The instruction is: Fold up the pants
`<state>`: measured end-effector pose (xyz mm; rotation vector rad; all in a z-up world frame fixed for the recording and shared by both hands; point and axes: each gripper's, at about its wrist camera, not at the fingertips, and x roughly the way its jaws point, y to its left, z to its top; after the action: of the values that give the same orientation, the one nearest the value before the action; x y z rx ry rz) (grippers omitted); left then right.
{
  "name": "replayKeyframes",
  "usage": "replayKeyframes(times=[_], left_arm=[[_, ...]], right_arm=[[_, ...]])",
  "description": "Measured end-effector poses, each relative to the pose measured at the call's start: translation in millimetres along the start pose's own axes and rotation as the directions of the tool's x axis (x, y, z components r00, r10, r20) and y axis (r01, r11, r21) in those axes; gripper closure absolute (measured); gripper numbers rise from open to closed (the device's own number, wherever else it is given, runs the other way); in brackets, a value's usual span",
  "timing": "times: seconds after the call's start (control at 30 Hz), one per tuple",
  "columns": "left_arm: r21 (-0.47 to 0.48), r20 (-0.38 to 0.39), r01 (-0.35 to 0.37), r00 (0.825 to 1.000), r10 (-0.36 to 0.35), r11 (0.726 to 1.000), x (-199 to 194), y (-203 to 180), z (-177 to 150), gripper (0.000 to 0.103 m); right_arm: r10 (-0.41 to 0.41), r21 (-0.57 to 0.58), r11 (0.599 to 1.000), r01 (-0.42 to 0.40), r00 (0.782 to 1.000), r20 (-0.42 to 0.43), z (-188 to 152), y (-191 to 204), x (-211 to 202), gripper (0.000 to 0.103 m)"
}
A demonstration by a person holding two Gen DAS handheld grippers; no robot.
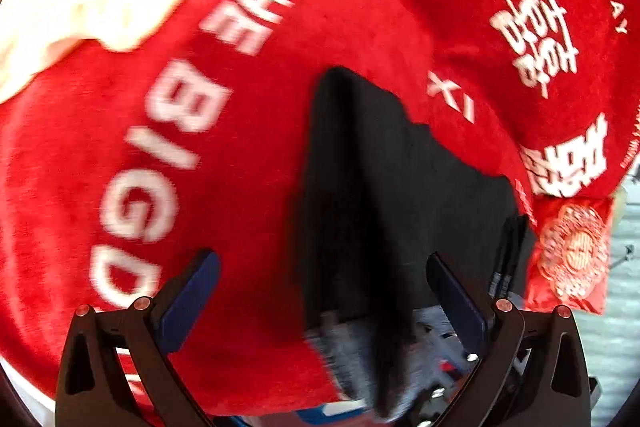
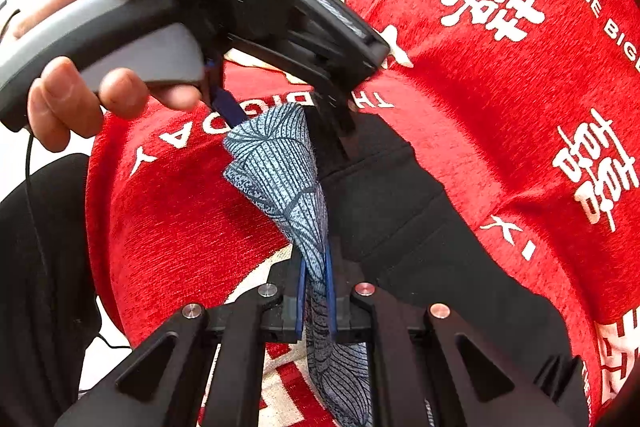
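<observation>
Hand at the far left of the right wrist view wraps the grey handle of my left gripper, which points steeply down at the grey leaf-patterned pants. Its jaws stand wide apart, and its blue pads straddle the upper bunch of the fabric without pressing on it. Right of that and lower, my right gripper is clamped tight on the same pants, a narrow pleat of the pattern squeezed between its two blue pads. The pants hang as a taut, twisted strip between my two tools, raised off the red cover with its white lettering, near the middle of that cover and well in from its left edge. Touching the strip on its right lies a black cloth; I cannot tell whether it belongs to the pants. To do this step well, I judge the left jaws should close on the top edge only, taking the patterned layer and none of the black cloth or red cover. The right grip should hold firm, and both tools should then draw apart evenly so the strip opens flat before any fold.
</observation>
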<state>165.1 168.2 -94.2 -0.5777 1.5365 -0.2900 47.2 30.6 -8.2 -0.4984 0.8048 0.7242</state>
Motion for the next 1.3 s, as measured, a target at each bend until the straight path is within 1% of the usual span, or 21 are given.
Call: replayKeyframes(times=[0.13,0.2,0.23,0.27,0.3,0.33,0.4,0.47,0.53,0.67,0.7,0.8,0.87,0.9,1.0,1.03,1.1,1.13,1.17,1.2,1.3], left_arm=[[0.008,-0.046,0.062,0.997,-0.061,0.998,15.7,-15.4,9.0,0.0],[0.029,-0.064,0.068,0.996,-0.066,0.997,19.7,-23.6,12.0,0.003],[0.047,-0.069,0.071,0.995,-0.068,0.996,19.3,-27.1,11.9,0.026],[0.057,-0.086,0.073,0.994,-0.068,0.996,20.2,-28.2,11.2,0.042],[0.053,-0.097,0.054,0.994,-0.048,0.997,21.3,-26.4,11.0,0.066],[0.038,-0.102,0.038,0.994,-0.034,0.999,22.3,-21.2,11.7,0.068],[0.011,-0.108,0.062,0.992,-0.061,0.998,24.4,-13.5,12.8,0.074],[0.009,-0.102,0.074,0.992,-0.072,0.997,23.2,-11.8,12.3,0.075],[0.048,-0.081,0.047,0.996,-0.043,0.998,20.4,-18.1,8.9,0.076],[0.076,-0.057,0.024,0.998,-0.019,0.997,19.2,-21.5,6.2,0.076],[0.073,-0.055,0.025,0.998,-0.021,0.997,19.4,-21.1,6.1,0.076],[0.089,-0.045,0.017,0.999,-0.013,0.996,18.6,-21.8,5.2,0.076],[0.085,-0.044,0.026,0.999,-0.022,0.996,19.2,-20.4,4.8,0.075],[0.073,-0.04,0.03,0.999,-0.027,0.997,19.7,-17.5,5.6,0.07],[0.054,-0.038,0.067,0.997,-0.065,0.996,22.3,-10.7,8.3,0.06],[0.05,-0.043,0.089,0.995,-0.087,0.995,22.9,-10.3,9.1,0.045],[0.05,-0.047,0.136,0.99,-0.133,0.99,24.1,-15.4,11.0,0.033],[0.068,-0.039,0.102,0.994,-0.1,0.992,24.7,-20.4,11.4,0.038],[0.111,-0.029,0.048,0.999,-0.045,0.993,25.2,-28.3,10.7,0.052],[0.169,-0.013,-0.027,0.999,0.03,0.985,26.1,-36.3,9.1,0.074],[0.151,-0.013,-0.014,1.0,0.016,0.988,24.5,-32.6,8.9,0.079]], right_arm=[[-0.009,-0.021,1.0,0.009,1.0,0.001,-2.4,1.9,-4.9,0.096],[-0.015,-0.025,1.0,0.015,1.0,-0.002,-3.0,2.1,-4.8,0.096],[-0.017,-0.022,1.0,0.017,1.0,-0.002,-2.9,1.2,-5.0,0.096],[-0.019,-0.016,1.0,0.019,1.0,0.0,-2.8,-0.2,-5.9,0.096],[-0.019,-0.011,1.0,0.019,1.0,0.002,-2.9,-1.7,-7.0,0.096],[-0.022,-0.005,1.0,0.022,1.0,0.004,-3.0,-3.1,-8.1,0.096],[-0.029,0.015,0.999,0.029,1.0,0.004,-4.9,-8.7,-11.4,0.096],[-0.023,0.058,0.998,0.022,1.0,0.001,-7.7,-21.0,-15.9,0.096],[-0.029,0.114,0.993,0.028,1.0,0.003,-9.3,-38.5,-21.2,0.095],[0.014,0.318,0.948,-0.011,1.0,-0.007,-5.2,-101.0,-17.8,0.095],[0.023,0.337,0.942,-0.015,1.0,-0.021,-2.7,-110.5,-11.0,0.094],[0.057,0.355,0.935,0.005,0.985,-0.163,5.6,-129.3,38.0,0.089],[0.08,0.374,0.927,0.041,0.95,-0.302,0.1,-132.7,80.6,0.078],[0.07,0.4,0.915,0.046,0.961,-0.269,-1.0,-135.9,79.8,0.073],[0.093,0.482,0.875,0.037,0.965,-0.244,-5.4,-144.5,66.4,0.055],[0.1,0.494,0.869,0.022,0.971,-0.219,-8.6,-144.7,58.9,0.053],[0.066,0.493,0.87,0.032,0.982,-0.18,-16.5,-141.1,39.3,0.04],[0.056,0.492,0.87,0.032,0.985,-0.163,-20.3,-140.0,31.4,0.04],[0.055,0.495,0.868,0.027,0.987,-0.151,-23.0,-138.8,25.9,0.04],[0.053,0.5,0.866,0.026,0.988,-0.143,-26.3,-137.5,20.9,0.04],[0.044,0.513,0.858,0.028,0.991,-0.129,-35.7,-134.4,7.1,0.04]])
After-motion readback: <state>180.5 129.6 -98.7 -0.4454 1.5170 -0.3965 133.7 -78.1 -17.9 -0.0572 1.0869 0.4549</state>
